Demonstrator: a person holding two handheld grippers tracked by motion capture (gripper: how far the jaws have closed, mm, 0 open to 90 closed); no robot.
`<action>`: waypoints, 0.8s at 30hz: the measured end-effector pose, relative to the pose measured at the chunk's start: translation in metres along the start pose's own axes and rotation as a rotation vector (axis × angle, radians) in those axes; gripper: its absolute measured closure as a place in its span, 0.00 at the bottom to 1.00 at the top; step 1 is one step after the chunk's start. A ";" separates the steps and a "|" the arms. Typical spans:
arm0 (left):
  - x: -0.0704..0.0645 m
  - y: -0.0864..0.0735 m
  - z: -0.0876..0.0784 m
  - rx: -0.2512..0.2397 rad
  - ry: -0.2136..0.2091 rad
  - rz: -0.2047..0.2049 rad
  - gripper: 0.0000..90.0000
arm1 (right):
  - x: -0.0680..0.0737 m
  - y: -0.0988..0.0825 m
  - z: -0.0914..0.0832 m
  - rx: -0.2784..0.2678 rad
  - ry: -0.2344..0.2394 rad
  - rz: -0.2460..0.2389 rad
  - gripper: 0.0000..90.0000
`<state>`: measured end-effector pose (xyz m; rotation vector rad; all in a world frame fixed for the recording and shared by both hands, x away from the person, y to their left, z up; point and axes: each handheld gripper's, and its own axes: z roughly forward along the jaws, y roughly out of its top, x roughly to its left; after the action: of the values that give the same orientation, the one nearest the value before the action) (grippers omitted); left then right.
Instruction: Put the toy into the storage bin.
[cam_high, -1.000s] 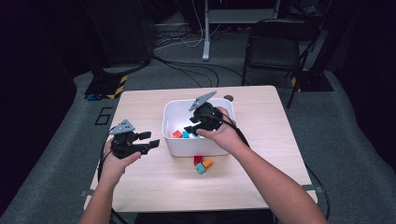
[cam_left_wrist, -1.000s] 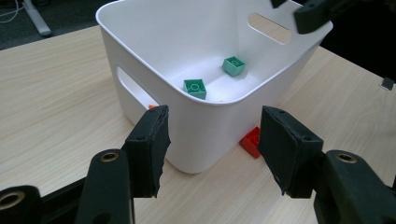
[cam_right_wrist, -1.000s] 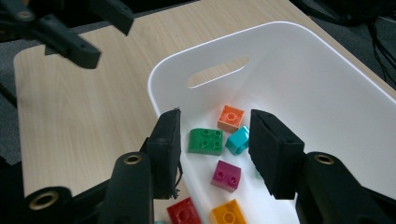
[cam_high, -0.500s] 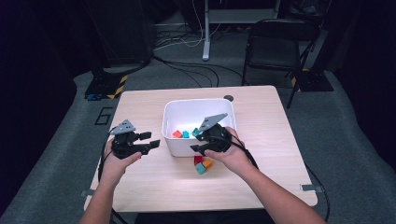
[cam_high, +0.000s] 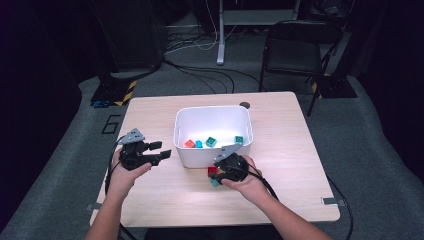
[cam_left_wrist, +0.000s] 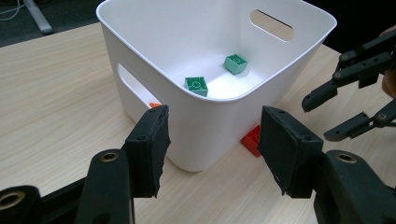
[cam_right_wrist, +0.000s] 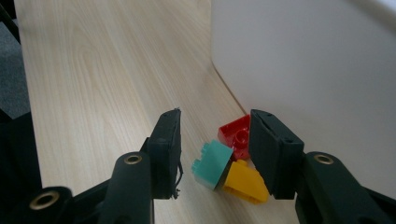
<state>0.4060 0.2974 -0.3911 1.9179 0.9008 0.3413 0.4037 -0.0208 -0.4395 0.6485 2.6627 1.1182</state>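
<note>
Now, at the left edge of the table (cam_high: 150, 200), your left hand (cam_high: 122, 172) holds the left gripper (cam_high: 160, 152) low over the wood. Its two black jaws are apart, with nothing between them, and they point at the white bin (cam_high: 212, 150). In the left gripper view the bin's near corner sits just past the jaws. The bin stands in the middle of the table. Inside it you can see an orange brick (cam_high: 189, 144), a blue brick (cam_high: 199, 144), a dark green brick (cam_high: 211, 141) and a light green brick (cam_high: 239, 139). Next comes a small pile of bricks on the table, right against the bin's near wall. In the right gripper view the pile is a red brick (cam_right_wrist: 236, 135), a teal brick (cam_right_wrist: 212, 164) and a yellow brick (cam_right_wrist: 245, 183), all touching each other. The red one lies closest to the bin. Your right hand (cam_high: 250, 182) holds the right gripper (cam_right_wrist: 215, 154) down over this pile. Its jaws are partly apart, one on each side of the bricks. I cannot tell if they touch the bricks.
</note>
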 end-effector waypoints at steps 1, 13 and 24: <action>0.000 0.000 0.000 0.008 -0.002 -0.001 0.48 | 0.001 -0.002 0.002 0.005 -0.003 0.007 0.60; 0.000 0.000 0.001 0.015 -0.005 0.000 0.48 | 0.003 -0.021 0.029 0.043 -0.017 0.012 0.60; 0.000 -0.001 0.002 0.015 -0.003 0.000 0.48 | 0.008 -0.025 0.042 0.064 -0.009 0.002 0.59</action>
<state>0.4069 0.2966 -0.3933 1.9315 0.9038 0.3318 0.4021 -0.0053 -0.4868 0.6656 2.7007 1.0316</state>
